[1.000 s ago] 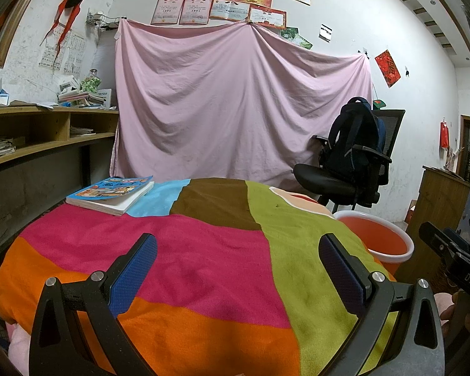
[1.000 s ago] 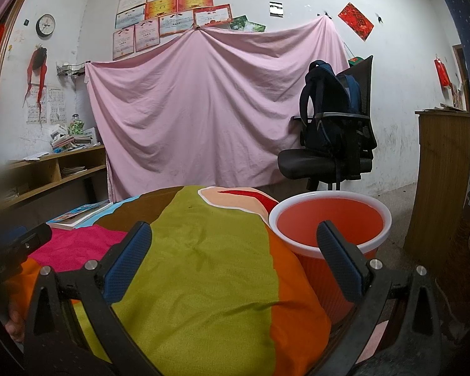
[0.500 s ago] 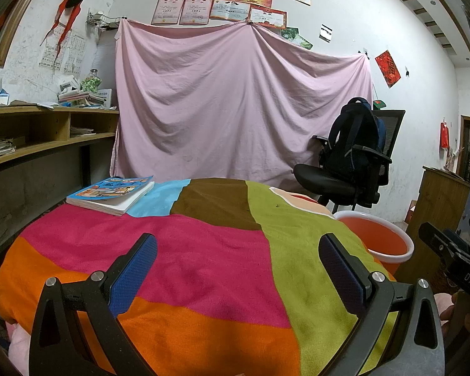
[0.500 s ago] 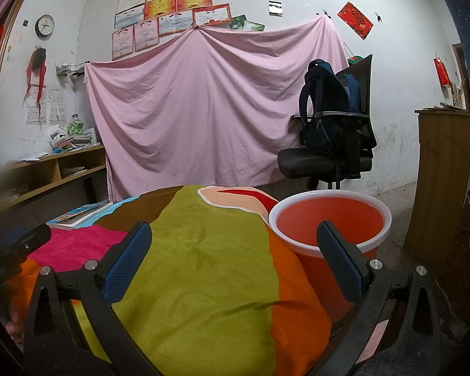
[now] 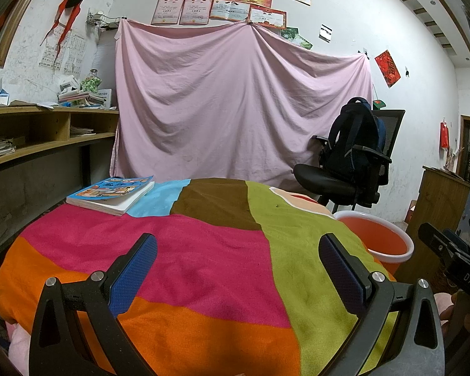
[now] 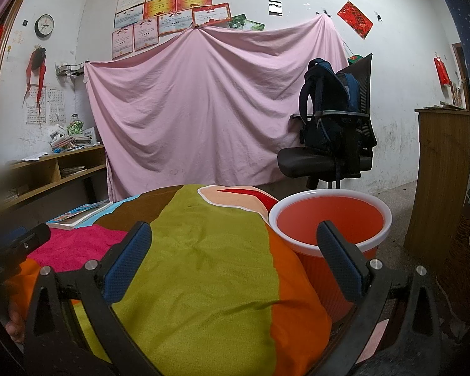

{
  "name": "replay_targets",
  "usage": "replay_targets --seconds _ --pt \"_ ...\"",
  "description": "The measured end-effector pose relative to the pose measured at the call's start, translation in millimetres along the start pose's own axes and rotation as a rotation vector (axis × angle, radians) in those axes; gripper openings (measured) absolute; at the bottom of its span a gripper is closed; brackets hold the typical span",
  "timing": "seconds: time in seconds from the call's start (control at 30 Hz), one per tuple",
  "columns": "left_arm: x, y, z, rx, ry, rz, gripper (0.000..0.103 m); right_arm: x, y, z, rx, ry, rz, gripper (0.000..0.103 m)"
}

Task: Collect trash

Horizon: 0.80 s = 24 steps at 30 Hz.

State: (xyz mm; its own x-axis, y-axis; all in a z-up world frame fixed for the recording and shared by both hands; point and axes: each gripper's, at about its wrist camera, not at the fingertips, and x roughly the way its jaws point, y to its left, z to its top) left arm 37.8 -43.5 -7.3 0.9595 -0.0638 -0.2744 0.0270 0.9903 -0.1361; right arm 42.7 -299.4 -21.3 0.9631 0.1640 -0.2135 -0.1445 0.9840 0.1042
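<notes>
An orange bin with a white rim [image 6: 329,219] stands beside the right edge of a table under a patchwork cloth [image 5: 203,250]; it also shows in the left wrist view [image 5: 379,238]. My left gripper [image 5: 238,269] is open and empty above the pink and orange patches. My right gripper [image 6: 235,257] is open and empty above the green patch, its right finger in front of the bin. I see no loose trash on the cloth, only a tiny dark speck [image 5: 276,206].
A stack of books [image 5: 109,192] lies at the cloth's far left. An office chair with a backpack [image 5: 354,156] stands behind the bin. Wooden shelves [image 5: 31,138] run along the left wall; a wooden cabinet [image 6: 441,169] stands right.
</notes>
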Motion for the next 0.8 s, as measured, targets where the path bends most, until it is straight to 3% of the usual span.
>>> replay_targets --seconds 0.8 --pt "-0.3 0.2 0.6 0.001 0.007 0.002 0.101 0.8 0.7 -0.1 0.002 0.004 -0.002 0.103"
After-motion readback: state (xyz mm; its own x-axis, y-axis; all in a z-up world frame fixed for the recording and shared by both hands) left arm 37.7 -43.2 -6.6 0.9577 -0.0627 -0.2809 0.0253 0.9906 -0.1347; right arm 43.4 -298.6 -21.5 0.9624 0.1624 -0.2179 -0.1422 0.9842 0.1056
